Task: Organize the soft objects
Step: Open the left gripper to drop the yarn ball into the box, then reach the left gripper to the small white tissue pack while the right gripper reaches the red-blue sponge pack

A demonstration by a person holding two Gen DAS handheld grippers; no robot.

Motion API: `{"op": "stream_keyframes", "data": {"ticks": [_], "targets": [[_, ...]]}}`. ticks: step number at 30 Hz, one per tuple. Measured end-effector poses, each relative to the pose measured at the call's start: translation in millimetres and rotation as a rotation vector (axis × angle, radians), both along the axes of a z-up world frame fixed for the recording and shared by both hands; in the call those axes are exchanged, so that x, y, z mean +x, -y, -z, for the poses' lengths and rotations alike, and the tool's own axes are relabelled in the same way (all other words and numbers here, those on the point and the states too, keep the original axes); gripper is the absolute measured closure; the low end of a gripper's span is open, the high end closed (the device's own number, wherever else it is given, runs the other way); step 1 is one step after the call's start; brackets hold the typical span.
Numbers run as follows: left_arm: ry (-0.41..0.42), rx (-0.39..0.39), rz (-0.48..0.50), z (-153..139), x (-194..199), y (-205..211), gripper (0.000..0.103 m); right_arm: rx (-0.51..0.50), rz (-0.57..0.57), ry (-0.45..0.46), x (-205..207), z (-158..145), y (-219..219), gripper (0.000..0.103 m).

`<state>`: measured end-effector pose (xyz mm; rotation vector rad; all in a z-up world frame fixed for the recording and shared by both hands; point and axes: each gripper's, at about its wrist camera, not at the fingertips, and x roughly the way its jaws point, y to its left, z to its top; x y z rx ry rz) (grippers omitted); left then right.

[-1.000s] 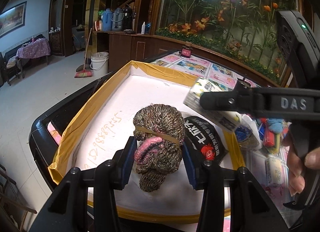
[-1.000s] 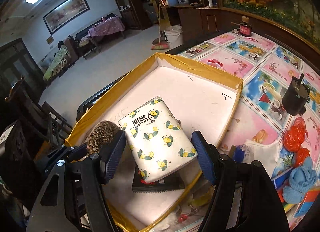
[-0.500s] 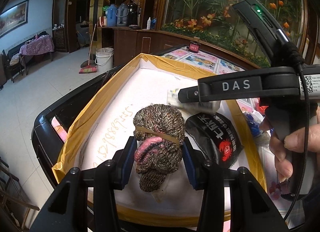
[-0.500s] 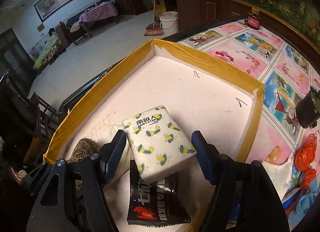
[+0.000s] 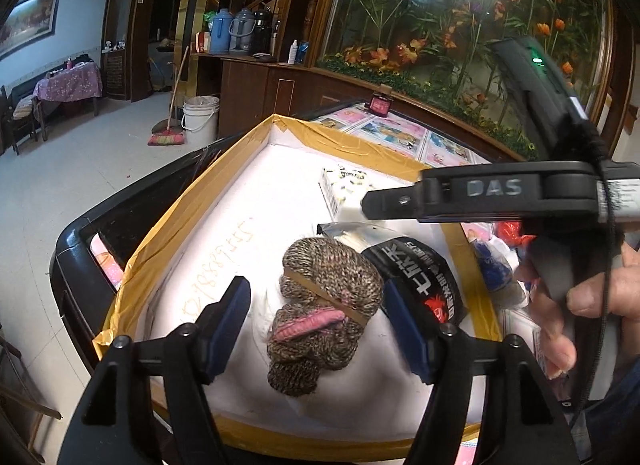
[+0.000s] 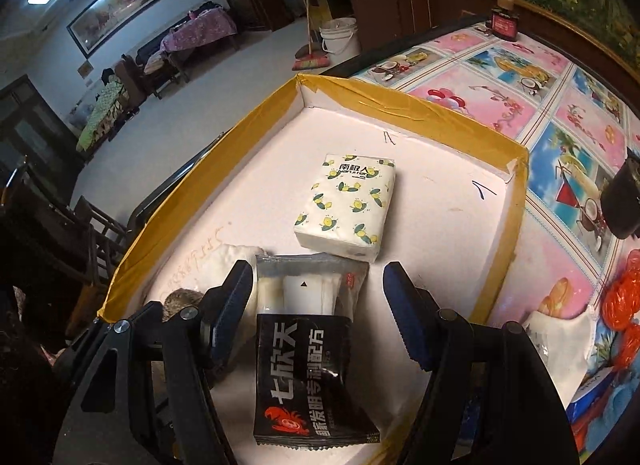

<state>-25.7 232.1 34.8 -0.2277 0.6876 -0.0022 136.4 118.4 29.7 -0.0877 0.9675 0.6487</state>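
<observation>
Now, left to right across the tray:

Left claw: the left gripper (image 5: 316, 317) hangs over the near end of the tray, its jaws spreading apart; the knit bundle stands between the blue pads with a gap on each side, released.

Knit bundle: the brown-and-pink knit bundle (image 5: 328, 313), bound by a rubber band, rests on the white floor of the tray near its front wall.

Tray: a shallow white foam tray (image 6: 360, 93) edged in yellow tape sits on a table with a picture-print cloth (image 6: 560, 113).

Black packet: a black packet (image 6: 308, 381) with white characters and a red crab lies flat just right of the bundle, its clear end toward the tissue pack.

Tissue pack: the white tissue pack (image 6: 348, 205) with lemon print lies flat farther back in the tray, apart from both claws.

Right claw: the right gripper (image 6: 318, 305) hovers above the black packet, jaws parted and gripping nothing.

Person: a hand (image 5: 580, 305) holds the right gripper's handle.
</observation>
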Motion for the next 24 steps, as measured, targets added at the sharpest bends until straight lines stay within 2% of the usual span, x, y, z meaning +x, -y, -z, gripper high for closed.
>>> {"op": "stream_keyframes", "data": {"ticks": [4,6,9,11,14,18,21,24], "targets": [[0.007,-0.002,-0.012,-3,0,3,0.033,0.087,-0.001,0.034,-17,-22,24,0.034],[0.014,-0.010,-0.016,-5,-2,5,0.033,0.131,-0.013,0.082,-34,-38,41,0.034],[0.030,-0.012,-0.012,-8,-5,12,0.033,0.205,0.009,0.204,-69,-64,80,0.034],[0.045,-0.006,-0.004,-11,-9,20,0.033,0.284,0.007,0.232,-90,-71,114,0.034],[0.073,0.001,0.020,-19,-16,34,0.033,0.392,0.039,0.200,-108,-61,170,0.034],[0.103,0.004,0.076,-27,-24,60,0.033,0.378,0.130,0.218,-124,-34,235,0.034],[0.076,-0.005,0.154,-25,-23,86,0.033,0.392,0.192,0.241,-125,-19,273,0.034],[0.015,-0.040,0.239,-21,-19,114,0.033,0.396,0.301,0.192,-113,-21,297,0.034]]}}
